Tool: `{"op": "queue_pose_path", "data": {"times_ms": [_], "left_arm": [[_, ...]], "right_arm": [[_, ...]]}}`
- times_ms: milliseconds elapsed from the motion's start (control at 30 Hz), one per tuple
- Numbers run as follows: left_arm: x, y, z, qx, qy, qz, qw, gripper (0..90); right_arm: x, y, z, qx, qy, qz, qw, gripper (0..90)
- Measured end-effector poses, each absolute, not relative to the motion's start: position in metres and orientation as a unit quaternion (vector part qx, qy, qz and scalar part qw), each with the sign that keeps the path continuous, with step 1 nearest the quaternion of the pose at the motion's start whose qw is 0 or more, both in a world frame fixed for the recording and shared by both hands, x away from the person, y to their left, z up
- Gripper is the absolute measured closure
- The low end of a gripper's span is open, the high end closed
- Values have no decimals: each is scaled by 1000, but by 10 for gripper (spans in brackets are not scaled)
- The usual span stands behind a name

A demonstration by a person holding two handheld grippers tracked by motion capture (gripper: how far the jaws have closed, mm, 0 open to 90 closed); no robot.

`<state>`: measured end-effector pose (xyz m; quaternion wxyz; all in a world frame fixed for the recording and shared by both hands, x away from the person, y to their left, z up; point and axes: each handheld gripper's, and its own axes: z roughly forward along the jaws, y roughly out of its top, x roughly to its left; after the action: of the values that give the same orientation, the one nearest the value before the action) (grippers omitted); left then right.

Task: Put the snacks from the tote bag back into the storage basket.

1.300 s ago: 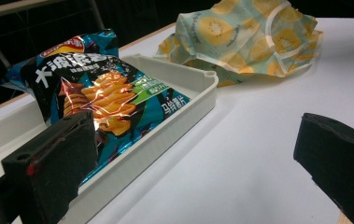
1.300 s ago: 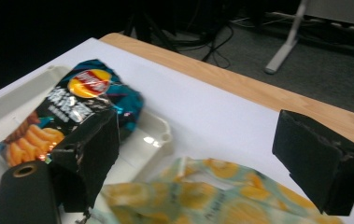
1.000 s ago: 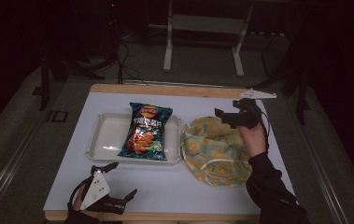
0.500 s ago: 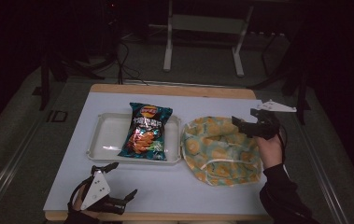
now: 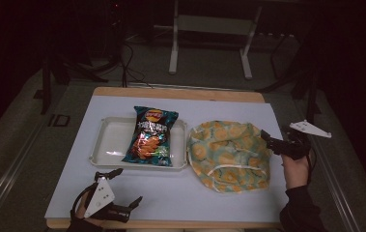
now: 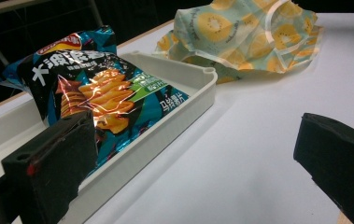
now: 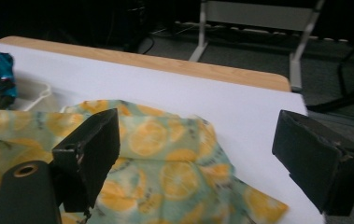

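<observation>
- Dark floor, cables and a white metal stand (image 5: 209, 29) lie beyond a white-topped table (image 5: 122, 198) with a wooden far edge.
- At the table's right edge, the right gripper (image 5: 267, 139) hovers with its jaws spread wide and nothing between them; in the right gripper view the jaws frame the cloth's near corner without touching it.
- Just beside that gripper lies the fruit-print cloth bag (image 5: 229, 153), crumpled flat on the table, pale green with yellow and orange slices and a white drawstring along its edge.
- Left of the bag, almost touching it, sits a shallow cream tray (image 5: 109, 140).
- Resting in the tray's right half is a blue chip packet (image 5: 152, 136), its top end propped over the tray's far rim.
- Well apart from the bag, at the table's near left corner, the left gripper (image 5: 128, 188) rests low with its jaws wide apart and empty, pointed toward the tray and packet.
</observation>
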<state>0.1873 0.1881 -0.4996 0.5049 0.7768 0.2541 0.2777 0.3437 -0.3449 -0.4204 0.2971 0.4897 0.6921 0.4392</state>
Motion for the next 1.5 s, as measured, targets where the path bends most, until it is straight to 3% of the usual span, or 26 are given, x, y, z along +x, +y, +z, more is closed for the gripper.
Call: {"op": "queue_pose_path", "data": {"times_ms": [500, 800, 1100, 1500], "left_arm": [[188, 187, -500, 779, 253, 278, 503, 1], [188, 187, -500, 779, 253, 276, 502, 1], [188, 187, -500, 781, 251, 275, 502, 1], [187, 188, -499, 779, 250, 276, 504, 1]], "right_arm": [[319, -369, -449, 516, 670, 412, 340, 148], [305, -371, -466, 511, 663, 426, 344, 141], [290, -367, -477, 503, 649, 428, 376, 139], [288, -363, -486, 500, 646, 437, 377, 137]]}}
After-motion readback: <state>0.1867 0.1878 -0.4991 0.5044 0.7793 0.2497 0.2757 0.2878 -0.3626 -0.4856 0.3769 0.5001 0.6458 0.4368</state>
